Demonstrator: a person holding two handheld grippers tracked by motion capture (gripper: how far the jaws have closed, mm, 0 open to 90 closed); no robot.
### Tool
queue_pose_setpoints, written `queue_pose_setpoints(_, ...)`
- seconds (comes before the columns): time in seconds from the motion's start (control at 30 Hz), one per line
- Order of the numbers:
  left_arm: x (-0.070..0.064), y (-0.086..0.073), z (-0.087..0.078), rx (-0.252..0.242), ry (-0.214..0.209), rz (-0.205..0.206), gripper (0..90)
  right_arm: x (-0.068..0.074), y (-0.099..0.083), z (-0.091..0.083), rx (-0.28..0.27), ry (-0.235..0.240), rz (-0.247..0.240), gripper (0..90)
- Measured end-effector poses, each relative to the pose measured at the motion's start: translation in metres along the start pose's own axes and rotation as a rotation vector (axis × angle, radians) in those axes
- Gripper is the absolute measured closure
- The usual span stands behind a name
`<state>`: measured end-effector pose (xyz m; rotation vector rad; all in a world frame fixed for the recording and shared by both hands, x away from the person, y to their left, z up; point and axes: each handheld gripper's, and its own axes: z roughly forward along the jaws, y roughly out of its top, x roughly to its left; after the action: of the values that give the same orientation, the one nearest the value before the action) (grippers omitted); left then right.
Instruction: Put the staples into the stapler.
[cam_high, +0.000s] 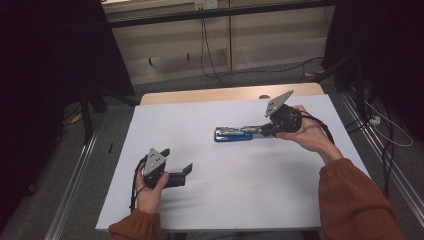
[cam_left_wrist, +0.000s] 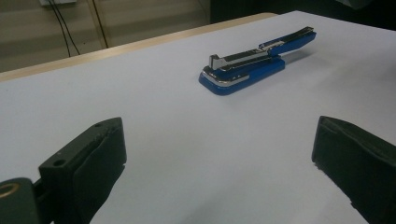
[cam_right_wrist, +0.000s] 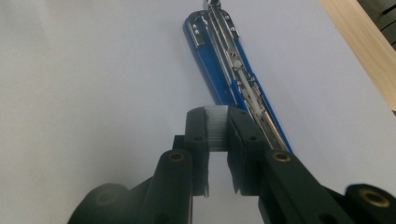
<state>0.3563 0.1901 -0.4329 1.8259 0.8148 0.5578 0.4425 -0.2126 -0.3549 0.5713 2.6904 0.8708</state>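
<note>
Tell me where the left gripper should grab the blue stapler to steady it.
Probably the stapler's blue base near its front end, the end nearest the left gripper. Come in low from that side, open jaws spanning the base's narrow width. It lies flat with the top swung open, tray exposed, so the base is the solid part. The right gripper holds a staple strip over the tray.
</note>
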Motion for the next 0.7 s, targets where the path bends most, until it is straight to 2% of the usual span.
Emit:
queue_pose_setpoints(0.1,0.0,0.0,0.0,-0.002,-0.001,-0.001,3.1,-0.002,0.006,0.004,0.003,-0.012,-0.016,79.3)
queue_pose_setpoints(0.5,0.0,0.0,-0.001,-0.003,0.0,-0.001,3.1,-0.005,0.035,0.024,0.007,0.011,-0.073,79.3)
queue_pose_setpoints(0.7,0.0,0.0,0.0,-0.004,0.005,-0.005,3.1,-0.006,0.043,0.031,0.025,0.019,-0.079,79.4)
